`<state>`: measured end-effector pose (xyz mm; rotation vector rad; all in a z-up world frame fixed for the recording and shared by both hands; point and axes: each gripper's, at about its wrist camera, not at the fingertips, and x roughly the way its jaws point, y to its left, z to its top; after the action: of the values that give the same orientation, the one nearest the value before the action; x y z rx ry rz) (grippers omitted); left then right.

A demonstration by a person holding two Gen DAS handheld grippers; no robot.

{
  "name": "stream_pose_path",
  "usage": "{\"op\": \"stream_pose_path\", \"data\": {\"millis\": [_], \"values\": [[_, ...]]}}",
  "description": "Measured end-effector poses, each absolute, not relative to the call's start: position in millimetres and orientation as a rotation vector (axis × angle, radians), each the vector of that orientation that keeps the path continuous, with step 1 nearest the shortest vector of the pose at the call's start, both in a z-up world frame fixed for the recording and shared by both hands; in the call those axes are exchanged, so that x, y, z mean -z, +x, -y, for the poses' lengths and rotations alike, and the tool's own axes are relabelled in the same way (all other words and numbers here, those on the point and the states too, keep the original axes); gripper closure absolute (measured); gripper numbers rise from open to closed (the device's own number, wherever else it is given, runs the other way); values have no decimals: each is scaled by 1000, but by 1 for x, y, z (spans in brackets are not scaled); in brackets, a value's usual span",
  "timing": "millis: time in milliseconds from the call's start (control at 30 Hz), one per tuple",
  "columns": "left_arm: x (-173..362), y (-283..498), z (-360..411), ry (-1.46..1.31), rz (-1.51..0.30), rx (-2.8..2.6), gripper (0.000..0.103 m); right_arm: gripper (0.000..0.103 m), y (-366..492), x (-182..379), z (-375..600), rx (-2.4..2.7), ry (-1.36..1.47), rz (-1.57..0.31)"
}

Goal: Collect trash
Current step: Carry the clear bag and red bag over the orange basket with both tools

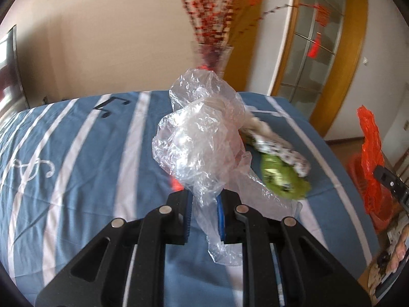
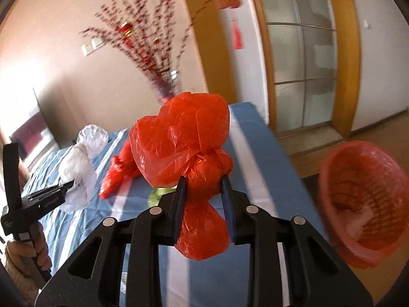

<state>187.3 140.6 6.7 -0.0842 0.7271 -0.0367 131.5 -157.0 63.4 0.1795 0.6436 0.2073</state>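
My left gripper [image 1: 204, 199] is shut on a crumpled clear plastic bag [image 1: 202, 138] and holds it above the blue striped tablecloth [image 1: 76, 153]. The bag and left gripper also show in the right wrist view [image 2: 79, 168], at the left. My right gripper [image 2: 203, 186] is shut on a knotted red plastic bag [image 2: 184, 140], lifted above the table. A green and white patterned wrapper [image 1: 278, 158] lies on the cloth to the right of the clear bag. An orange-red mesh basket [image 2: 363, 199] lined with plastic stands on the floor at the right, with white scraps inside.
A glass vase with red berry branches [image 1: 214, 53] stands at the table's far edge. The table's right edge drops to a wooden floor [image 2: 378, 133]. A door with glass panes [image 2: 301, 58] is behind. The red bag shows in the left wrist view [image 1: 370, 158] at the right.
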Motion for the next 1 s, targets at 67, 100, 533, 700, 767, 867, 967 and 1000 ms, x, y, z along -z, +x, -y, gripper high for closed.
{"op": "stream_pose_path", "data": {"millis": [67, 100, 533, 700, 767, 867, 967, 1000], "values": [[-8, 187, -128, -78, -727, 66, 86, 75, 126, -63, 172, -176, 200, -633], [-9, 186, -117, -72, -725, 86, 86, 75, 123, -64, 181, -159, 210, -627], [-9, 187, -1, -51, -739, 312, 86, 75, 97, -62, 269, 40, 281, -560], [-5, 189, 46, -52, -755, 397, 86, 75, 87, -62, 301, 116, 298, -538], [-3, 190, 68, -42, -761, 432, 86, 75, 84, -60, 314, 140, 311, -536], [1, 193, 96, -26, -773, 473, 86, 75, 80, -56, 332, 174, 328, -535], [4, 192, 119, -12, -787, 510, 86, 75, 75, -52, 350, 203, 344, -536], [6, 193, 126, -9, -791, 519, 86, 75, 73, -51, 356, 212, 349, -536]]}}
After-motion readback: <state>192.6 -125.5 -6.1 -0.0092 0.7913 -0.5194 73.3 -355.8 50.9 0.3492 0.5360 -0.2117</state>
